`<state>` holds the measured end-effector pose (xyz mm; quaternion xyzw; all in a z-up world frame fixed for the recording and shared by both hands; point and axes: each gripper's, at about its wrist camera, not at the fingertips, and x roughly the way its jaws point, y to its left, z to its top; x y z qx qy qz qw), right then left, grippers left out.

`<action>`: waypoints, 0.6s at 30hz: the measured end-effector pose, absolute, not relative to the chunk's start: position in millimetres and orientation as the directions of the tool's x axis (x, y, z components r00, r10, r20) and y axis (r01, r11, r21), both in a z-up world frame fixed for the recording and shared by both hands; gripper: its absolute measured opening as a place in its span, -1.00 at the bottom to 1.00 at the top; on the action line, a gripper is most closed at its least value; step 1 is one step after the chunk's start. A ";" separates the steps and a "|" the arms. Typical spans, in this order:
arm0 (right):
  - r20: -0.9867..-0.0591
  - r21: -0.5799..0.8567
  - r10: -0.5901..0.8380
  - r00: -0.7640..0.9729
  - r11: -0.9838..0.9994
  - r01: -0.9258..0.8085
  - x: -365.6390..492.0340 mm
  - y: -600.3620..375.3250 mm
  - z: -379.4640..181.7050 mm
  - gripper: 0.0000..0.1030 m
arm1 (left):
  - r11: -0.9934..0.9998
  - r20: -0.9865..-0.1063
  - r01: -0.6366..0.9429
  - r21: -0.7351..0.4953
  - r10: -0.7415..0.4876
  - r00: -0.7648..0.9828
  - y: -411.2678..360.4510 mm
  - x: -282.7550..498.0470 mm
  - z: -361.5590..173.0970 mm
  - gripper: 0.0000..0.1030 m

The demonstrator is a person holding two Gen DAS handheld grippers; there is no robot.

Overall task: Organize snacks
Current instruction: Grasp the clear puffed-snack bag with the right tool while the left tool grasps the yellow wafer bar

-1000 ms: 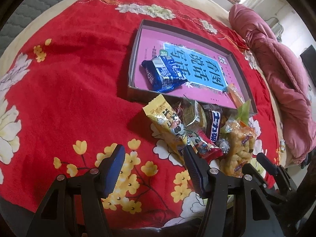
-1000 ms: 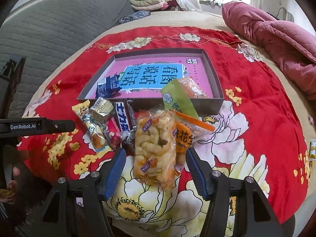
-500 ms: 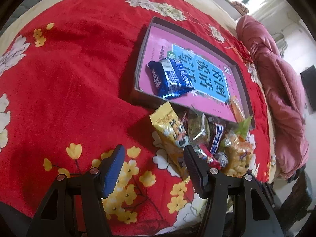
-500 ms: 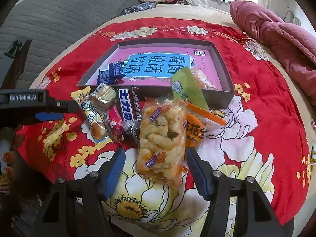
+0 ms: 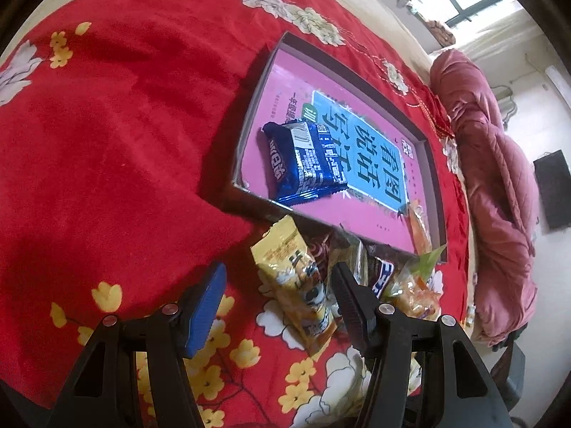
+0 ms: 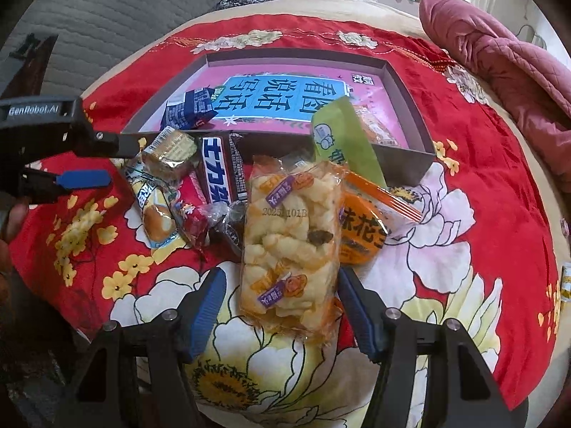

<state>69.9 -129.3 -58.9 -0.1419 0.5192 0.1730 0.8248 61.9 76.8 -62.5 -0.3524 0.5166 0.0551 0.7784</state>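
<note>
Nearest the right gripper (image 6: 282, 312), its jaws spread wide with blue pads, lies a clear bag of pale twisted fritters (image 6: 291, 240) stamped "2025" with purple tags; the bag sits between the fingers, the right pad just beside its edge, and whether it touches I cannot tell; a second ago the bag sat further ahead of the fingertips, so the gripper has dropped closer. The left gripper (image 5: 278, 297) is likewise spread, nothing pinched — a yellow packet (image 5: 298, 285) with a cartoon cow lies between its fingers, closer to the right one; earlier that packet lay off beyond the right fingertip. In the right view the left gripper's body reads "GenRobot.AI".

Beyond the fritters sits the loose pile on the red floral blanket (image 6: 499, 214): one orange packet (image 6: 360, 235) with Chinese characters, one green-topped packet (image 6: 342, 139) leaning on the box wall, one dark bar (image 6: 217, 174) lettered in white on blue, one small gold-wrapped square (image 6: 171, 153), one red-wrapped sweet (image 6: 191, 219).

Farther still, the shallow grey box (image 6: 410, 107) holds a pink book (image 5: 278, 82) with a blue title panel of large Chinese characters; on it lie two snacks — one blue packet (image 5: 307, 160) and one orange packet (image 6: 376, 128) at the box's near right corner. Both are unmoved since before.
</note>
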 end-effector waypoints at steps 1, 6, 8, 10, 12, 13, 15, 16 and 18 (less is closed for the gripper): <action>-0.906 -0.060 0.134 0.402 0.899 -0.434 70.5 -128.6 -60.2 0.24 | 0.742 -0.843 -0.453 -0.494 -0.280 0.459 77.7 62.9 -63.5 0.22; -0.906 -0.065 0.125 0.404 0.902 -0.426 74.2 -129.5 -65.0 0.17 | 0.718 -0.836 -0.467 -0.516 -0.306 0.454 79.3 67.8 -70.9 0.22; -0.904 -0.064 0.126 0.410 0.906 -0.419 75.1 -131.6 -64.1 0.01 | 0.711 -0.835 -0.471 -0.522 -0.314 0.453 78.9 69.2 -74.2 0.05; -0.903 -0.043 0.140 0.407 0.911 -0.410 76.9 -135.5 -63.2 0.00 | 0.711 -0.839 -0.474 -0.519 -0.319 0.441 78.2 69.8 -78.3 -0.19; -0.901 -0.027 0.154 0.405 0.913 -0.407 77.6 -138.0 -62.2 0.00 | 0.709 -0.842 -0.477 -0.519 -0.325 0.431 77.5 70.5 -82.6 -0.26; -0.901 -0.022 0.158 0.404 0.914 -0.406 77.8 -138.8 -61.9 0.00 | 0.707 -0.840 -0.477 -0.522 -0.329 0.431 77.5 70.7 -83.6 -0.29; -0.900 -0.011 0.167 0.404 0.915 -0.403 77.8 -140.5 -60.9 -0.01 | 0.704 -0.834 -0.471 -0.531 -0.337 0.436 78.1 69.3 -83.7 -0.32; -0.898 -0.006 0.171 0.405 0.916 -0.400 77.8 -141.4 -59.9 -0.01 | 0.703 -0.833 -0.471 -0.533 -0.338 0.437 78.8 68.3 -83.8 -0.35; -0.896 0.009 0.182 0.405 0.919 -0.395 78.0 -143.7 -58.1 -0.01 | 0.700 -0.830 -0.470 -0.538 -0.344 0.439 79.2 67.8 -84.4 -0.37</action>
